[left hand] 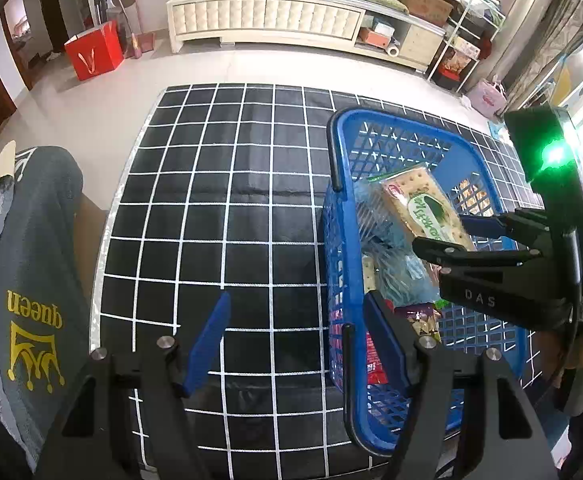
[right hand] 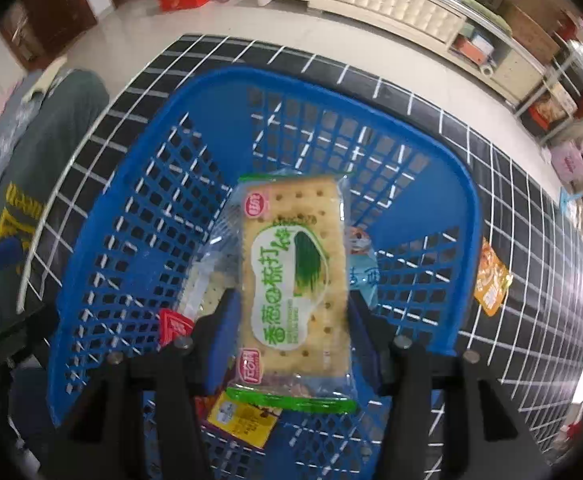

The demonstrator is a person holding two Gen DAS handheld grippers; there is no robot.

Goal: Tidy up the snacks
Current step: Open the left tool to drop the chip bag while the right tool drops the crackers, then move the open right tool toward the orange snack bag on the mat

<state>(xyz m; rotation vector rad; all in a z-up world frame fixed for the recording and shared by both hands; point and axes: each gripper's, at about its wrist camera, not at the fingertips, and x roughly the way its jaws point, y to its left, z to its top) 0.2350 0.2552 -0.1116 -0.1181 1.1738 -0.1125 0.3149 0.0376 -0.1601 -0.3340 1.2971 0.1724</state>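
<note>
The checkered bench carried the blue basket, already holding several snacks. Your right tool hung over it with the cracker packet between its spread pads, apparently just let go; you did well to release low. Your left tool stood spread and empty beside the basket.
</note>
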